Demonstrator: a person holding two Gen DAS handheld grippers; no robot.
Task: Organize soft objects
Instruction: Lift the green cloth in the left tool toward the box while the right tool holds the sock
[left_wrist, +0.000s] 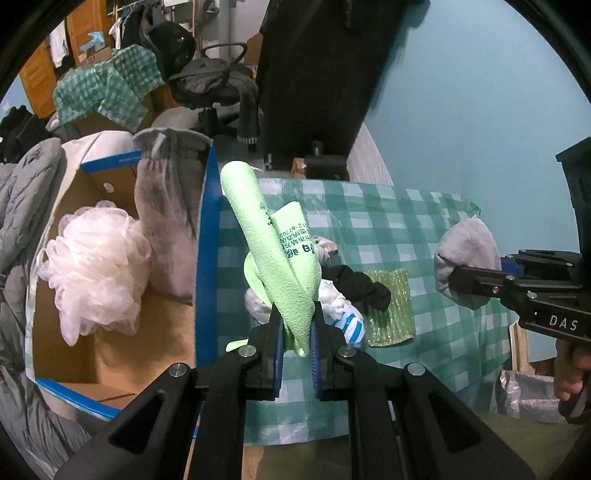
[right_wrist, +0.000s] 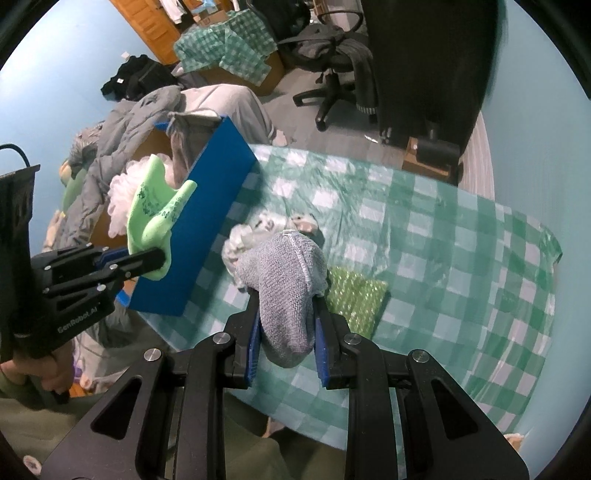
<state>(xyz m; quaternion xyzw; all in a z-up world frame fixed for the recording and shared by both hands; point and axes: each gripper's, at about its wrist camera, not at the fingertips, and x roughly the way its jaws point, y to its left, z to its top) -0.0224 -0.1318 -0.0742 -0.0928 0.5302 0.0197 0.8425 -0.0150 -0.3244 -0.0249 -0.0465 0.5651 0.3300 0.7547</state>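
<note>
Left gripper (left_wrist: 297, 325) clenched on pale-green printed foam sleeve (left_wrist: 280, 254) — beside blue-walled cardboard box (left_wrist: 207, 258) rim; right gripper (right_wrist: 287, 343) gripped grey knitted sock (right_wrist: 288, 291) above open checked tablecloth (right_wrist: 443, 258).

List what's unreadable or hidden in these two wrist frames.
- Left wrist view: the green foam sleeve hides most of the small clothes pile; items uncertain.
- Sleeve's printed text: upside down, wrapped around, unreadable.
- Cardboard box floor: partly covered by white mesh pouf and grey cloth.
- Right wrist view: grey knit sock blocks the pile behind it.
</note>
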